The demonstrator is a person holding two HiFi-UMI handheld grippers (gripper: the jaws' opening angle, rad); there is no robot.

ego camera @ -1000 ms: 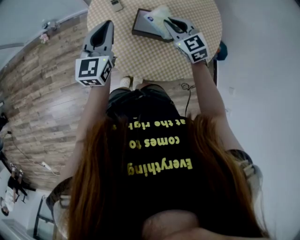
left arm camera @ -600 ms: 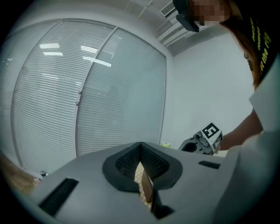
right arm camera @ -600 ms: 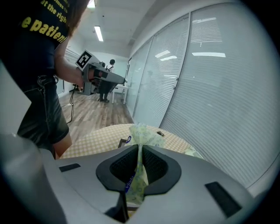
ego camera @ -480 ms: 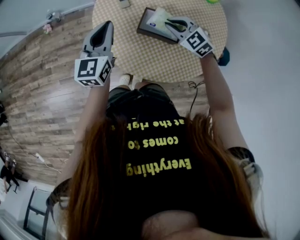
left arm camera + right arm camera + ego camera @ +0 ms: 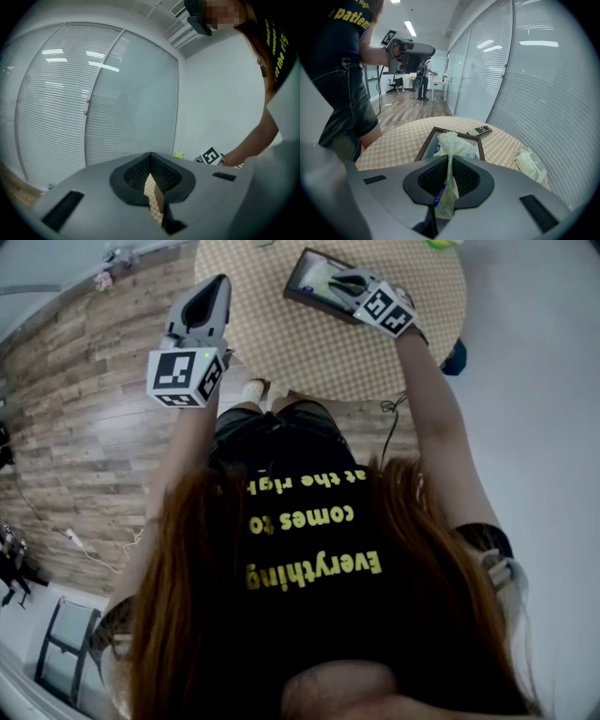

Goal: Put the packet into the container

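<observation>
A dark-framed container [image 5: 298,289] lies on the round checkered table [image 5: 281,343], seen in the head view. My right gripper [image 5: 337,279] hangs over it, shut on a pale green packet [image 5: 322,276]. In the right gripper view the packet [image 5: 457,145] is pinched upright between the pads, its lower end hanging over the container [image 5: 423,146]. My left gripper [image 5: 217,285] is held up at the table's left edge, shut with nothing in it. In the left gripper view its jaws [image 5: 151,158] meet, with only a sliver of tablecloth showing below them.
A remote control [image 5: 482,130] lies just beyond the container. A second pale green packet [image 5: 530,165] rests at the table's right side. Wooden floor [image 5: 84,409] lies left of the table, and white blinds [image 5: 543,84] run behind it. People stand far back in the room.
My right gripper has carried the packet further in over the container. The left gripper has stayed almost where it was. The table has drifted right in the head view.
</observation>
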